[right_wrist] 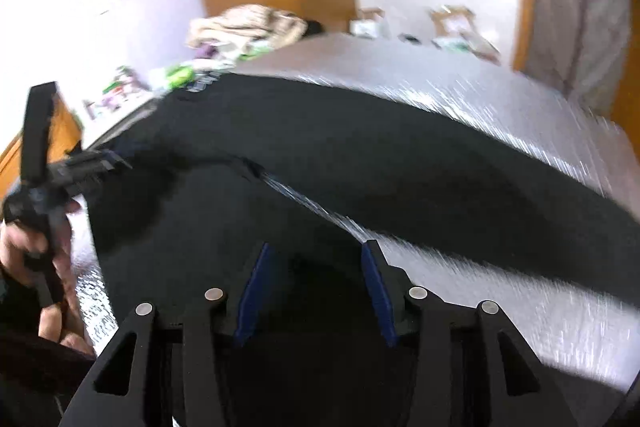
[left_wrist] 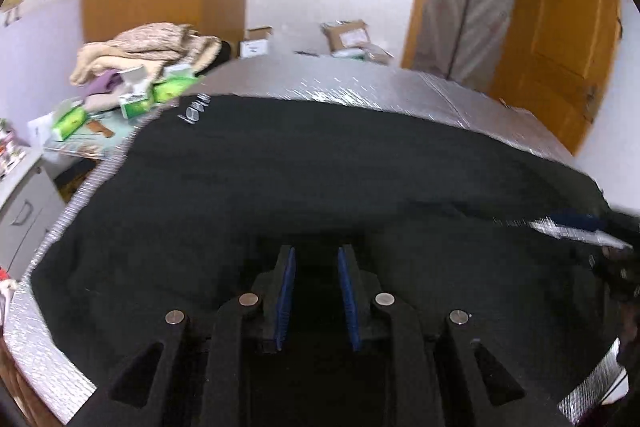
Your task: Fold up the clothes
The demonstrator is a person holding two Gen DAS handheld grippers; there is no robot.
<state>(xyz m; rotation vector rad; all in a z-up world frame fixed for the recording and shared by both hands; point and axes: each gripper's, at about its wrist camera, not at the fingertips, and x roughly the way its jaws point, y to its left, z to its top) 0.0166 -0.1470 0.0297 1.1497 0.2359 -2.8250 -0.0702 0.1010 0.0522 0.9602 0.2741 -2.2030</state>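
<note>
**Both grippers low over dark trousers, neither holding cloth**

Nearest the left wrist camera, the left gripper (left_wrist: 316, 259) points forward and slightly down over the dark trousers (left_wrist: 280, 179). Its blue pads (left_wrist: 286, 291) stand a narrow gap apart, with only dark cloth showing beneath them and nothing pinched between. The right gripper (right_wrist: 314, 259) sits wider, its blue pads (right_wrist: 376, 287) clearly spread and nothing held, hovering above the spot where one trouser leg meets the silver sheet (right_wrist: 460, 99).

In the right wrist view, the person's left hand (right_wrist: 38, 243) grips the black handle at the left edge, knuckles toward the camera, the tool reaching in over the edge of the cloth.

The trousers lie spread across the silver-covered tabletop (left_wrist: 360, 83), the two legs parting in a V with a strip of silver between them; white lettering (left_wrist: 196, 109) shows at the far left end.

Farther off, a heap of beige clothes (left_wrist: 148, 45) and green-and-white packets (left_wrist: 168, 89) crowd the far left, cardboard boxes (left_wrist: 348, 35) sit behind, and a wooden door (left_wrist: 560, 39) stands on the right.
</note>
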